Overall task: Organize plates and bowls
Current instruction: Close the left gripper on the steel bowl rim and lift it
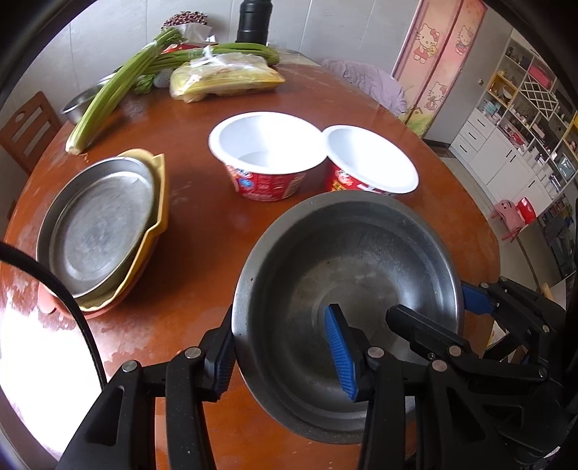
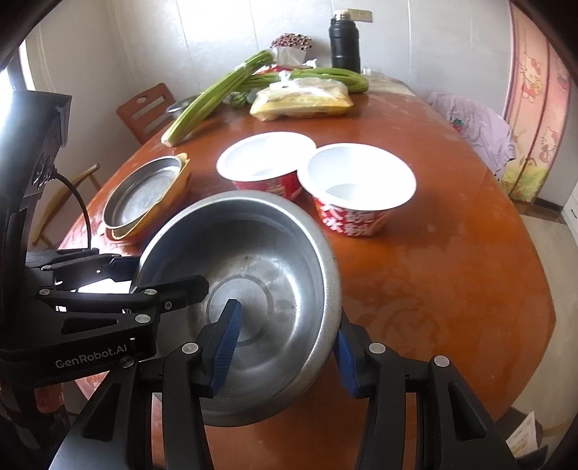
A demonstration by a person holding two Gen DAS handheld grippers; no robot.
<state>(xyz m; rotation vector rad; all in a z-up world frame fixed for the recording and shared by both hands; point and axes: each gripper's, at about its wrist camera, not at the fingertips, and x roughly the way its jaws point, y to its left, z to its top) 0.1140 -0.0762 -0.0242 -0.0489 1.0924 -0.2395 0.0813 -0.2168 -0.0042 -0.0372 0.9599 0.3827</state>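
Between the blue pads of the left hand-held gripper (image 1: 285, 356) the rim of a steel bowl (image 1: 346, 289) is pinched, one pad outside the wall, the other inside. The bowl's opposite rim is pinched the same way by the right hand-held gripper (image 2: 285, 354), whose fingers are seen at the left gripper's right. The bowl is held tilted; whether it is touching the worktop (image 1: 202, 231) cannot be told.

Just beyond the bowl, two white-lined red cups are seen standing upright, touching or nearly touching each other: the left cup (image 1: 267, 155) ahead of the left gripper, the right cup (image 1: 368, 159) ahead of the right gripper and nearest the bowl's far rim.

Ahead and to the left of both grippers, a steel plate (image 1: 97, 224) is seen resting in a yellow dish (image 1: 159, 202), stacked on something orange.

Farther off, a yellow packet (image 1: 224, 79) and long green stalks (image 1: 119, 83) are laid across the far worktop, with a black flask (image 1: 253, 21) standing behind them by the wall.
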